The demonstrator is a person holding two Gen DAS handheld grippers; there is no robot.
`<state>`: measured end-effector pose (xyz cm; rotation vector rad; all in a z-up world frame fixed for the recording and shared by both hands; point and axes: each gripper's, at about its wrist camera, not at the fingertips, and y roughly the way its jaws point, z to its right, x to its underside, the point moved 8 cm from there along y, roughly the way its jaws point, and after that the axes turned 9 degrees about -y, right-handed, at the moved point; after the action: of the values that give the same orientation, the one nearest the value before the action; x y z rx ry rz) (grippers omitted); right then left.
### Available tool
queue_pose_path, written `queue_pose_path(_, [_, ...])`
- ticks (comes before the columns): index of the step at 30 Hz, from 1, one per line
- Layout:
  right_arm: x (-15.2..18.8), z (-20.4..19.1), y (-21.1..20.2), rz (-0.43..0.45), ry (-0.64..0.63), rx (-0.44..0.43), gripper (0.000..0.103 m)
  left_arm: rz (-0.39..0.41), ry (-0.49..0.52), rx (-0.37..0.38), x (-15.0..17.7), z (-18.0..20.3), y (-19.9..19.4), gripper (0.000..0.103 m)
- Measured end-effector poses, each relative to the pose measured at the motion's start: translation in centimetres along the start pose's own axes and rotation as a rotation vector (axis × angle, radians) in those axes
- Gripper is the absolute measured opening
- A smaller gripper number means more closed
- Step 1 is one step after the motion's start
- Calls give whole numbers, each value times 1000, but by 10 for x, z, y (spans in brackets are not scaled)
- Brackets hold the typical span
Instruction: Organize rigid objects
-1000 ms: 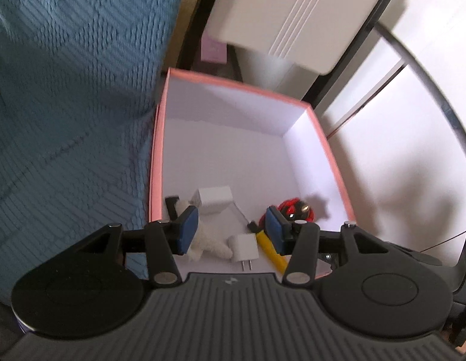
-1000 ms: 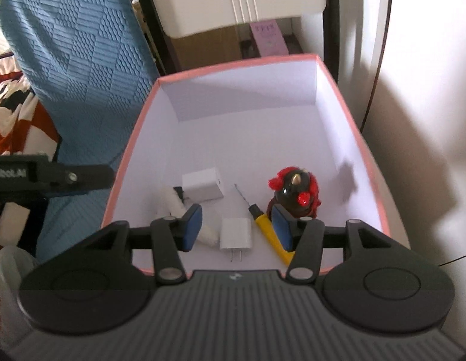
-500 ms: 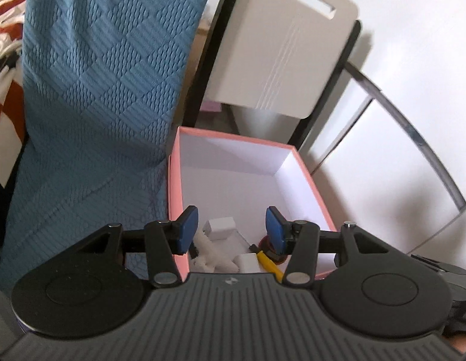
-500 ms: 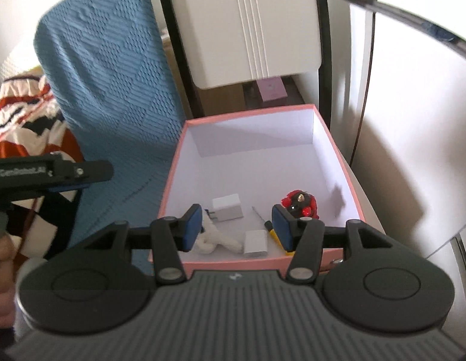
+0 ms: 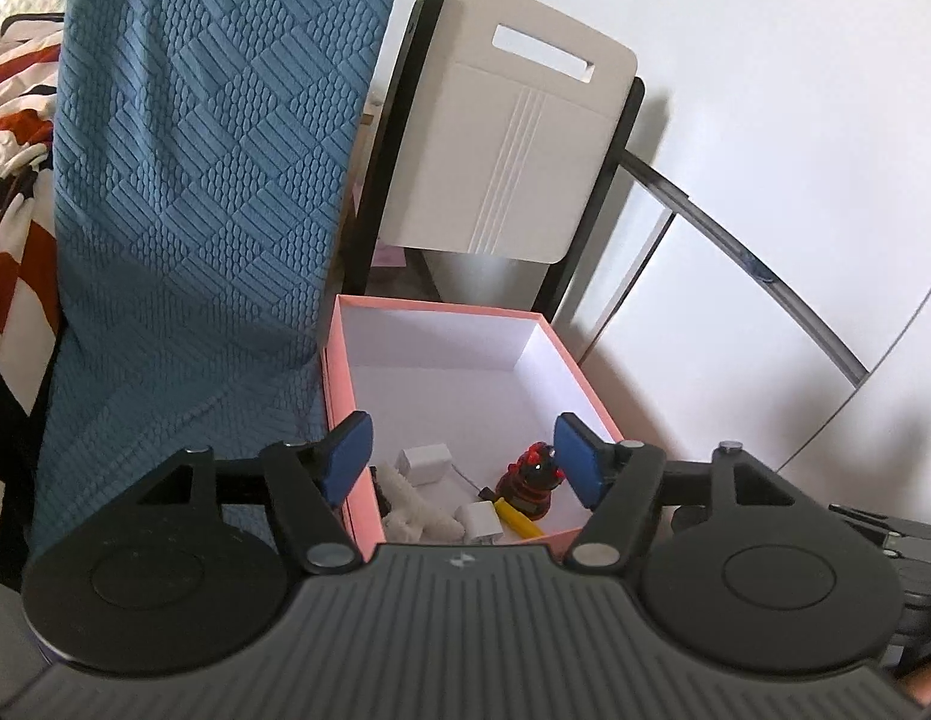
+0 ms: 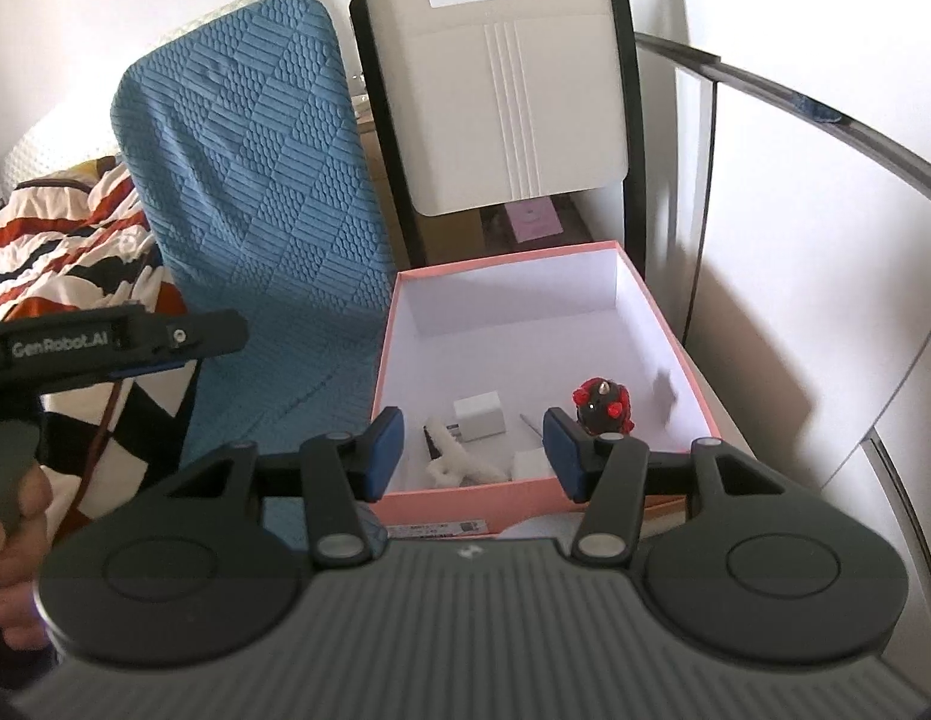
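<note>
We hold both grippers empty above the pink box (image 6: 534, 489), the left gripper (image 5: 462, 461) opening, the right gripper (image 6: 474, 450) spread, since the red figure (image 6: 603, 405), chargers and screwdriver already lie gathered at lower centre.

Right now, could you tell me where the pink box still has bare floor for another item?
The far half of the pink box is bare, from the back wall down to the white charger and red-and-black figure. The near end is crowded: white plug, yellow screwdriver and white toy.
</note>
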<state>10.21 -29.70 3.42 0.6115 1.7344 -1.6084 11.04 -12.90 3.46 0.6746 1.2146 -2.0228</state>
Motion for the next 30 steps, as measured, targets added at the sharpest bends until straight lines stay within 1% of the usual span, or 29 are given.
queue_pose_path(2, [5, -3, -4, 6, -4, 21, 55, -4, 11, 8, 5, -3, -5, 79])
queue_pose_path(3, [8, -5, -5, 9, -4, 28, 60, -7, 11, 10, 8, -6, -7, 81])
queue_pose_path(4, [10, -6, -6, 10, 2, 29, 65, -11, 7, 17, 10, -8, -10, 85])
queue_pose_path(5, [12, -7, -8, 13, 10, 28, 78, -17, 9, 28, 12, -9, -12, 87])
queue_pose_path(6, [14, -7, -9, 21, 16, 29, 88, -22, 16, 29, 13, -10, -13, 89])
queue_pose_path(8, [17, -9, -9, 33, 10, 43, 91, -11, 39, 13, 12, -12, -15, 95])
queue_pose_path(10, [21, -11, -6, 21, -10, 57, 91, 7, 39, 6, 12, -16, -17, 97])
queue_pose_path(13, [25, -9, -6, 38, -4, 91, 91, 9, 38, 29, 15, -18, -17, 99])
queue_pose_path(15, [28, -5, -6, 59, 7, 96, 91, 19, 43, 16, 17, -21, -15, 99])
queue_pose_path(18, [32, -1, -4, 53, 13, 101, 91, 21, 24, 6, 22, -26, -11, 100])
queue_pose_path(20, [35, -1, -3, 55, 9, 91, 91, 14, 19, 8, 27, -27, -8, 100])
queue_pose_path(23, [39, -4, -1, 52, -3, 83, 91, 24, 33, -41, 33, -31, -7, 101])
queue_pose_path(24, [40, -5, -1, 48, -2, 77, 91, 25, 32, -47, 34, -32, -9, 101])
queue_pose_path(27, [42, -9, -3, 42, -5, 66, 92, 27, 14, -37, 36, -36, -16, 101])
queue_pose_path(30, [43, -14, -7, 47, -19, 51, 93, 11, 13, -31, 40, -38, -22, 102])
